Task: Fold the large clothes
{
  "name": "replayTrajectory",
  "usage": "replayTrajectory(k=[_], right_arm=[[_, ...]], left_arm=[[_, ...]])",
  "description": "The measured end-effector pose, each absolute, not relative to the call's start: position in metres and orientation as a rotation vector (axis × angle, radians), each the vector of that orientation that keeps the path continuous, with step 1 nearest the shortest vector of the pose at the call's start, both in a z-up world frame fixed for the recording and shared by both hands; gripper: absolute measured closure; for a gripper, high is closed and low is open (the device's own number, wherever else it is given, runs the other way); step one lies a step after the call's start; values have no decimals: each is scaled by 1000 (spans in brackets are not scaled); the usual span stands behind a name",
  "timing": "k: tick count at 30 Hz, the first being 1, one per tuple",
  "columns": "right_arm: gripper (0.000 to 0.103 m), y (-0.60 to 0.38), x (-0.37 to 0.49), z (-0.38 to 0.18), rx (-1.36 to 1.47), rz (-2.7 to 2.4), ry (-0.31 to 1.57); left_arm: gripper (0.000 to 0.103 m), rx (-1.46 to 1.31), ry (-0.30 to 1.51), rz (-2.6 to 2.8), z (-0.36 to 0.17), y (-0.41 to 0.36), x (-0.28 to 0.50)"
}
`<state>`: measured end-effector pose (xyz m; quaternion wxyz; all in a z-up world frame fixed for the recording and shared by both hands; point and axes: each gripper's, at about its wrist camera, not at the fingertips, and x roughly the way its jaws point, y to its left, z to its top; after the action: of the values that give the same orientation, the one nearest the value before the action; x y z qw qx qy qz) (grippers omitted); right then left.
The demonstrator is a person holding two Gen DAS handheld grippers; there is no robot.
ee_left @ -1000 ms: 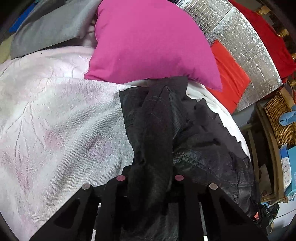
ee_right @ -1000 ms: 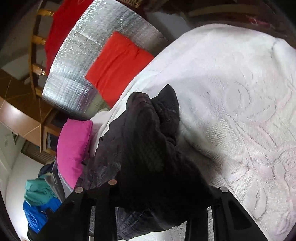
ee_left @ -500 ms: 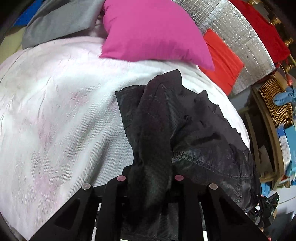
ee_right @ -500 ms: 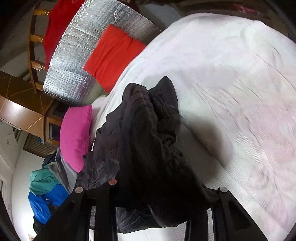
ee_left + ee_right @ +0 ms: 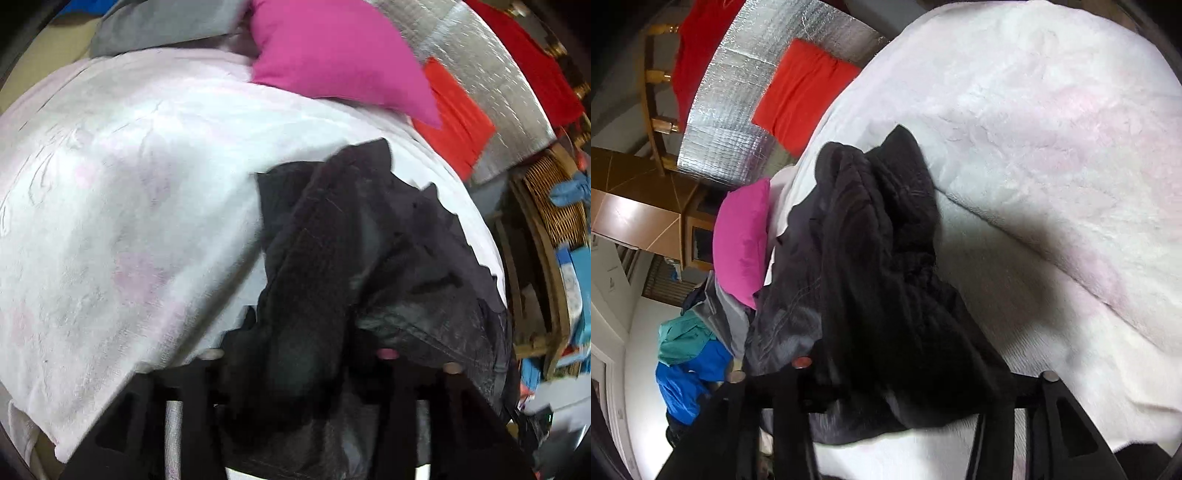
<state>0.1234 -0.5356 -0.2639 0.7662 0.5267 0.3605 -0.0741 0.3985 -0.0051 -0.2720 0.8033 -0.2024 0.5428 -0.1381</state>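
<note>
A large black garment hangs bunched over a bed with a white and pale pink blanket. My left gripper is shut on a thick fold of it, and the cloth drapes over the fingers. In the right wrist view the same black garment is bunched and lifted above the blanket. My right gripper is shut on another fold of it. The fingertips of both grippers are hidden by cloth.
A magenta pillow and a grey cushion lie at the head of the bed. A silver foil panel with red cloth stands behind. A wicker basket is at the right. Blue and teal clothes lie beyond.
Both grippers have pulled back from the pillow with the black garment, lifting it higher off the blanket. The pillow and foil panel now sit further away.
</note>
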Motion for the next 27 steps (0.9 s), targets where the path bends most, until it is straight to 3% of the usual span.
replayTrajectory(k=[3,5,8,17,19,24,26,27], right_arm=[[22,-556,94,-248,1138,-219,706],[19,-574,80,-230,1062,-317,628],[15,-587,91,-218,1031,-302,587],[14,-595,206,-276,1075,-138,941],[10,-597,215,-281,1075,-128,934],[12,-564,256,-288,1027,8,976],[13,-551,266,-281,942,-21,972],[17,-546,271,-277,934,-33,959]], left_arm=[[46,-486,1129,-304,-265,3,406],[33,-496,1093,-294,-259,11,408],[30,-507,1064,-308,-255,9,417],[22,-454,1179,-350,-271,-21,443],[22,-457,1204,-354,-275,-21,447],[25,-488,1237,-356,-288,-25,460],[47,-508,1232,-344,-289,-26,464],[50,-515,1229,-343,-289,-28,466]])
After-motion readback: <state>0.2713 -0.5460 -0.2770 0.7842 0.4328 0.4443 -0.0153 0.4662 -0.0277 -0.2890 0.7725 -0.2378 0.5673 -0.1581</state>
